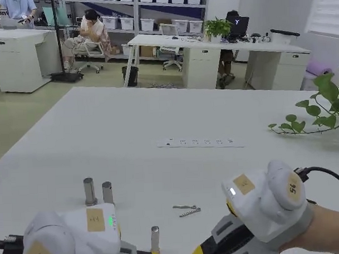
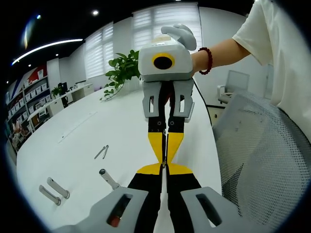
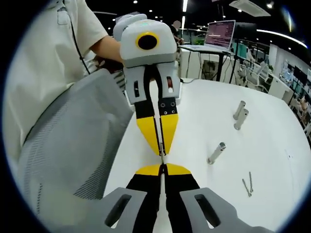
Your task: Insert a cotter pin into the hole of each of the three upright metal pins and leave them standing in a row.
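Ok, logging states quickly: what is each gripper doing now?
Left gripper: closed, contents cannot be told.
Right gripper: closed, contents cannot be told.

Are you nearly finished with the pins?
Barely started. The three metal pins stand upright, two together and one apart, none seemingly fitted. Two cotter pins lie loose on the table. The left gripper and right gripper are shut, tip to tip; whether they pinch a third is too small to tell.
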Available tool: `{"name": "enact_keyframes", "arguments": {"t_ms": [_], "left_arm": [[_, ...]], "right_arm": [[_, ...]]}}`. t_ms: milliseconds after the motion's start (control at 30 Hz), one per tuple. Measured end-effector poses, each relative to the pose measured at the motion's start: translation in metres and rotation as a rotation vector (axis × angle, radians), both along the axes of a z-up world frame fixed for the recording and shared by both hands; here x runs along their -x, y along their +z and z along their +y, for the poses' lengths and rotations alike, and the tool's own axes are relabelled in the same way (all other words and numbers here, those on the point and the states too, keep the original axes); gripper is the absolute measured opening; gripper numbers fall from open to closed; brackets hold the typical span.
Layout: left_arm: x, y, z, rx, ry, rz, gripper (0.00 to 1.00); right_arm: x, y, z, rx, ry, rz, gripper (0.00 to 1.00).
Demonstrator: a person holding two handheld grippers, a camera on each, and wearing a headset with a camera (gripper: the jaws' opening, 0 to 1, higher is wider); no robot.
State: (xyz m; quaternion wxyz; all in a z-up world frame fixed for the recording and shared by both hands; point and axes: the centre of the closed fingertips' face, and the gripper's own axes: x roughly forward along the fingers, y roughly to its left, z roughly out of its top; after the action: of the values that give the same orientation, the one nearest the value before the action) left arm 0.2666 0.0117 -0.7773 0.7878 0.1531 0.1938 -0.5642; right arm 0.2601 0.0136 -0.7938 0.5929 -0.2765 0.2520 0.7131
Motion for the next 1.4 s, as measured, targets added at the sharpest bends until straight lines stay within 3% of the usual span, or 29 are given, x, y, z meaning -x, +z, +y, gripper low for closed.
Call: {"name": "enact_keyframes", "arguments": {"t_ms": [333,433,500,767,1000,1400], "left_arm": [[-0.003,0.0,0.0,0.011,0.019,-0.009,0.0],[-0.01,-0.005,0.005,-0.022,0.047,-0.031,0.0],[-0.012,-0.006,0.007,-0.011,0.066,-0.031,0.0],[-0.022,-0.013,0.019,-0.022,0.142,-0.048,0.11],[-0.035,-0.015,0.032,-0.013,0.225,-0.079,0.16],[-0.058,-0.029,0.049,-0.048,0.336,-0.09,0.21]], "right_arm": [[-0.004,0.002,-0.003,0.035,-0.004,-0.011,0.03],[-0.008,0.003,-0.003,0.043,-0.017,-0.018,0.03],[-0.014,0.001,-0.006,0.069,-0.025,-0.044,0.03],[-0.03,-0.01,-0.014,0.164,-0.068,-0.072,0.03],[-0.047,-0.017,-0.016,0.211,-0.109,-0.102,0.03],[-0.063,-0.025,-0.01,0.249,-0.15,-0.092,0.03]]}}
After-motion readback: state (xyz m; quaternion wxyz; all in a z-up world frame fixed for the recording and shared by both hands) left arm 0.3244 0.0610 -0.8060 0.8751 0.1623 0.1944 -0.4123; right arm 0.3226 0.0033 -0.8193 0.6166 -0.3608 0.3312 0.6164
